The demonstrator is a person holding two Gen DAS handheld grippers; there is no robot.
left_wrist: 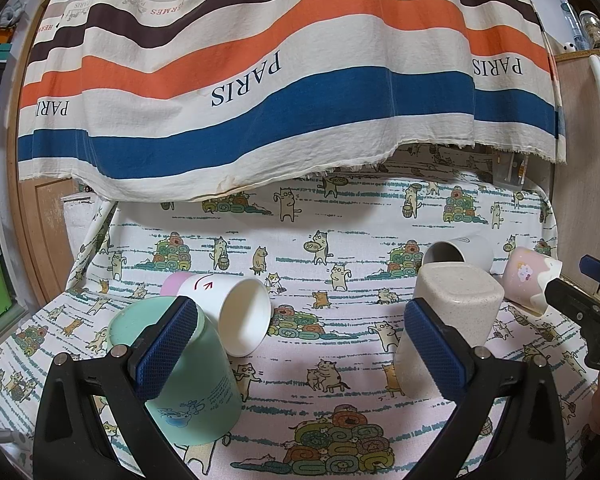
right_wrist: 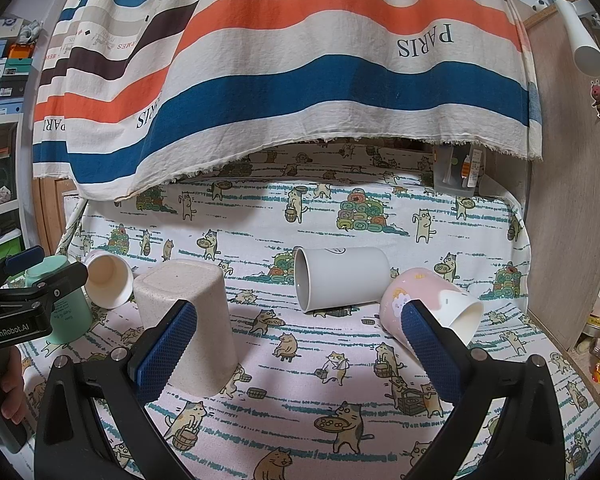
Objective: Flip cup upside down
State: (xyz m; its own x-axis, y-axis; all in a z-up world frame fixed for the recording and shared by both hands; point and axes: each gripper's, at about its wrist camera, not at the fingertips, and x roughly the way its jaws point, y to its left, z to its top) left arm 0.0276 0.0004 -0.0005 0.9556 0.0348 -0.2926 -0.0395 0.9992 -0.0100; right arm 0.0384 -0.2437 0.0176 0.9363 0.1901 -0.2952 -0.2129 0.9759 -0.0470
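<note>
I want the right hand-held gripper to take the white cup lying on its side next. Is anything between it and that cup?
Nothing visible blocks it. The right hand-held gripper is open, and only bare cat-print cloth lies between it and the white cup. The beige cup stands to the left, and the pink cup lies close on the right.

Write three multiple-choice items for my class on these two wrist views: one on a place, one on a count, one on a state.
1. Where does the mint cup stand?
A. beside the white-and-pink cup
B. on the striped cloth
C. inside the grey cup

2. How many cups are on the cat-print cloth?
A. three
B. five
C. seven

3. How is the beige speckled cup placed?
A. on its side
B. upright, mouth up
C. upside down

Answers: 1 A, the two sit together at the left. 2 B, mint, white-and-pink, beige, grey cup and pink cup. 3 C, its closed base faces up.
</note>
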